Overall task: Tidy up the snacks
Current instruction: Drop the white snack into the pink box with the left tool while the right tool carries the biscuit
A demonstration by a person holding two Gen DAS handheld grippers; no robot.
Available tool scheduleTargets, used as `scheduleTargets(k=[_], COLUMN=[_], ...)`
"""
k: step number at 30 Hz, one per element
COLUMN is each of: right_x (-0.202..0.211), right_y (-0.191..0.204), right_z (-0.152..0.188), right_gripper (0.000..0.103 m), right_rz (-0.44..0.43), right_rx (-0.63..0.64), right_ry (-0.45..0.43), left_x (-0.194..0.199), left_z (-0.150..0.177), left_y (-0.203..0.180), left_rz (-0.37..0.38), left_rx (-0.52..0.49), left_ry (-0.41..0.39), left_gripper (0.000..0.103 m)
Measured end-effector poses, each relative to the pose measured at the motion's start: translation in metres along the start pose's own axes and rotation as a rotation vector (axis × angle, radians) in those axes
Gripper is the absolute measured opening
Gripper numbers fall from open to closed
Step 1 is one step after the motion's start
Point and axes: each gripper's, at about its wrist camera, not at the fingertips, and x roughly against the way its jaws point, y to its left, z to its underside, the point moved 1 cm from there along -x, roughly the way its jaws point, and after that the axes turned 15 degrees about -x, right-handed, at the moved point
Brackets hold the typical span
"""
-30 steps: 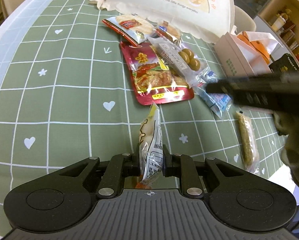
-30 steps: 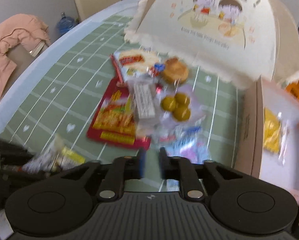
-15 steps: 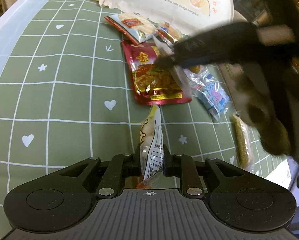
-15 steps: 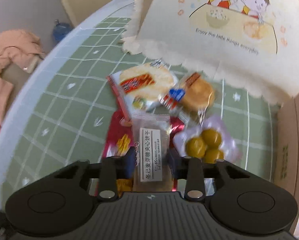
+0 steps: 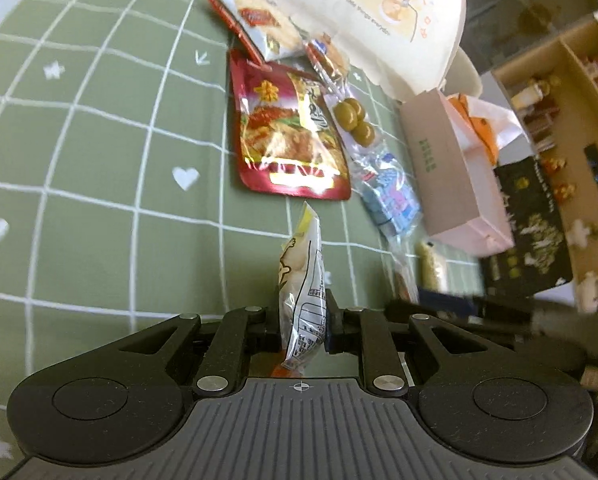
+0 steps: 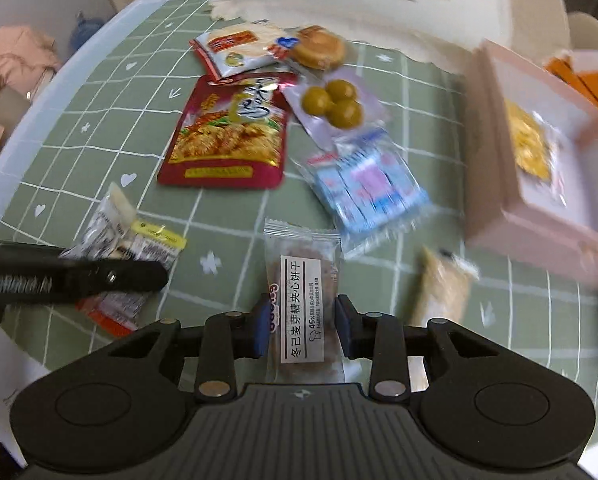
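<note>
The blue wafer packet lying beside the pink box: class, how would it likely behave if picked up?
The blue wafer packet probably crinkles and slips, since its clear film looks glossy. Its separate bars suggest it may bend between them. Likely light.

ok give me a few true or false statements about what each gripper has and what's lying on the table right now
1. The left gripper is clamped on a small snack packet. True.
2. The right gripper is empty. False: a clear biscuit packet with a white label sits between its jaws.
3. The pink box holds a yellow snack. True.
4. The red pouch lies inside the pink box. False: it lies on the green tablecloth.
5. The green olives packet lies beside the red pouch. True.
</note>
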Motion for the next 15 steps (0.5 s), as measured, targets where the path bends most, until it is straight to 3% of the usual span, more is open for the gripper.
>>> scheduleTargets(k=[6, 10, 15], right_x=[0.028, 0.043, 0.052], right_y=[-0.036, -0.057, -0.089], right_z=[0.016, 0.021, 0.027], right_gripper=[0.033, 0.033, 0.033], right_rz=[-0.008, -0.033, -0.026], right_rx=[-0.075, -0.107, -0.154], right_ry=[-0.07, -0.111, -0.149], left_x=[-0.002, -0.008, -0.02], left_z=[0.003, 0.008, 0.017], left_y=[-0.012, -0.04, -0.079], left_rz=[-0.018, -0.078, -0.072], left_rx=[-0.022, -0.15, -0.256], left_ry=[0.0, 0.015, 0.048], left_gripper=[0.02, 0.02, 0.02])
